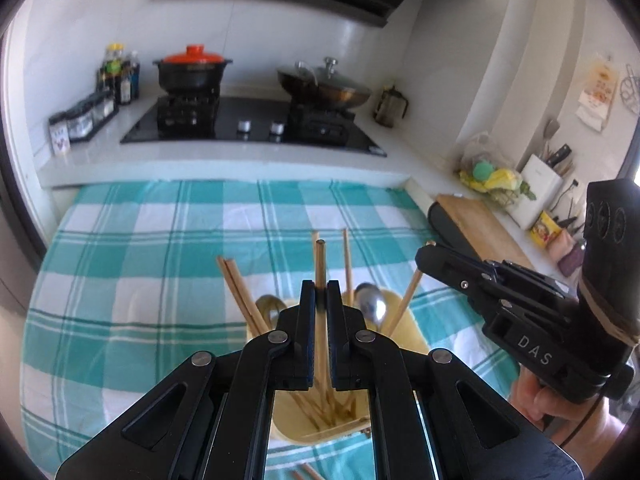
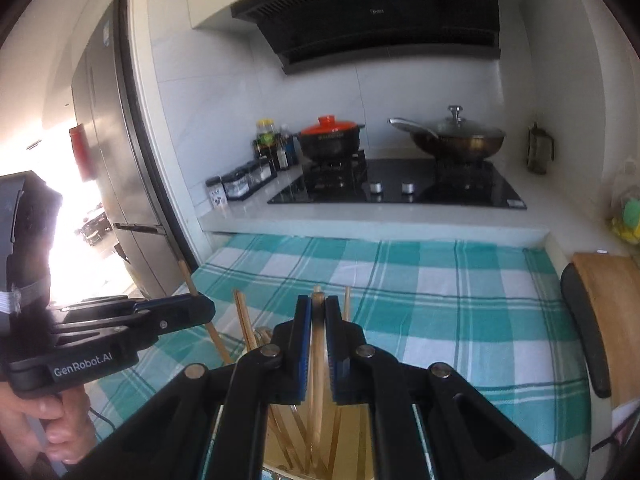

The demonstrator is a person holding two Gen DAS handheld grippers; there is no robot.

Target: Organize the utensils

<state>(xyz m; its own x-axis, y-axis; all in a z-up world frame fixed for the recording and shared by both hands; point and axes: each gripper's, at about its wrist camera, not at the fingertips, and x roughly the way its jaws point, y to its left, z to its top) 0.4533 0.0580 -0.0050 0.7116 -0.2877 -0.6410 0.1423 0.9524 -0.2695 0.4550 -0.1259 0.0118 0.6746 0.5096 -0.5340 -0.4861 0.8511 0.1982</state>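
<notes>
The yellow utensil holder (image 1: pixel 404 332) stands on the teal-and-white checked cloth (image 1: pixel 160 240) that covers the desk, in front of the raised counter with the black gas hob (image 1: pixel 256 124). Several wooden chopsticks (image 1: pixel 240 292) lean upright in the holder, fanned toward its left and right rims, and a metal spoon (image 1: pixel 370 306) sticks up among them near the right side.

The left gripper (image 1: pixel 320 292) hangs directly above the holder with its jaws narrowed onto a single chopstick (image 1: pixel 320 264), which runs upright between the pads, its tip above them and its lower end down inside the holder. The right gripper (image 2: pixel 318 316) is also over the holder, its jaws likewise clamped on one upright chopstick (image 2: pixel 318 344) whose lower end reaches among the others in the holder (image 2: pixel 276 468).

In the left wrist view the right gripper comes in from the right of the holder, a hand (image 1: pixel 536 396) on its grip. In the right wrist view the left gripper (image 2: pixel 192 308) sits left of the holder, pinching its chopstick (image 2: pixel 186 276).

Behind the holder, on the hob, stand a black pot with an orange lid (image 1: pixel 192 68) and a wok with a glass lid (image 1: pixel 324 84). A wooden cutting board (image 1: pixel 484 228) lies to the right of the cloth.
</notes>
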